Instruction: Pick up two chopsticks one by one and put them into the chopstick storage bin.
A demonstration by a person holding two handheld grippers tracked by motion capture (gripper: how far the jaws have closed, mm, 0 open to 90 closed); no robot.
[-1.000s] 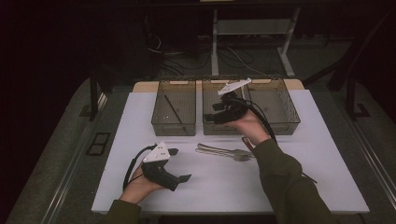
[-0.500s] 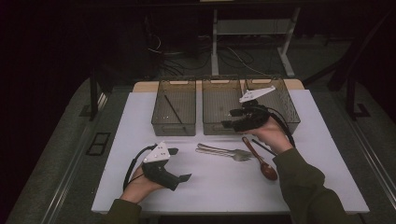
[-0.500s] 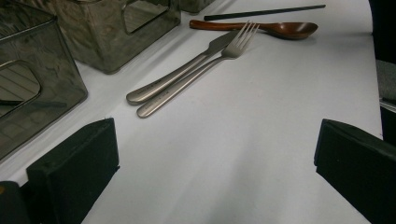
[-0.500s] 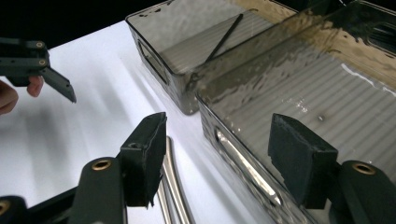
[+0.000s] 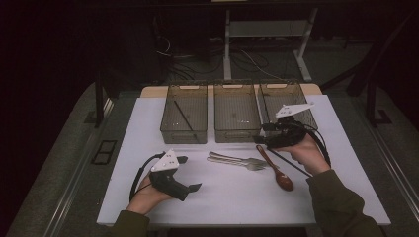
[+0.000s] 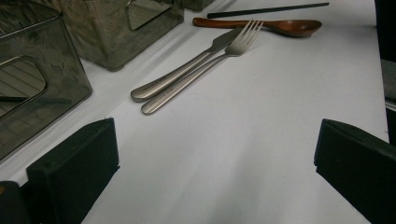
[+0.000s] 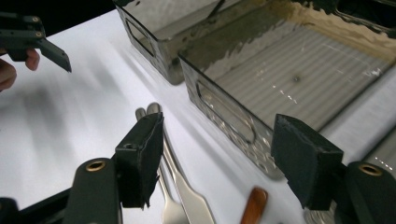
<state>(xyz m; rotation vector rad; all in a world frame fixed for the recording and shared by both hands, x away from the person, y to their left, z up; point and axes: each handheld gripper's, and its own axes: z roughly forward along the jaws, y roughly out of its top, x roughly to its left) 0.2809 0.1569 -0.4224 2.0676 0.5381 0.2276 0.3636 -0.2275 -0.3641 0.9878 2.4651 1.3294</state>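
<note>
A steel knife and fork (image 5: pixel 236 160) lie side by side mid-table, also in the left gripper view (image 6: pixel 196 70). Right of them lie a wooden spoon (image 5: pixel 275 169) and a black chopstick (image 5: pixel 291 164). Three clear bins stand at the back. The left bin (image 5: pixel 170 116) holds another black chopstick (image 5: pixel 184 117). My left gripper (image 5: pixel 190 173) rests open on the table near the front left, its jaws wide apart (image 6: pixel 215 172) with nothing between. My right gripper (image 5: pixel 261 136) hovers open at the middle bin's (image 7: pixel 219 116) front right corner, above the spoon's handle (image 7: pixel 254 205).
The middle bin (image 5: pixel 236 111) and right bin (image 5: pixel 296 94) hold nothing I can see. The white table top (image 5: pixel 237 197) has free room in front of the cutlery. Dark floor, cables and a stand (image 5: pixel 228 44) lie beyond the table's far edge.
My right gripper has moved from above the middle bin rightward and toward the person, uncovering the spoon and chopstick. The left gripper has stayed put.
</note>
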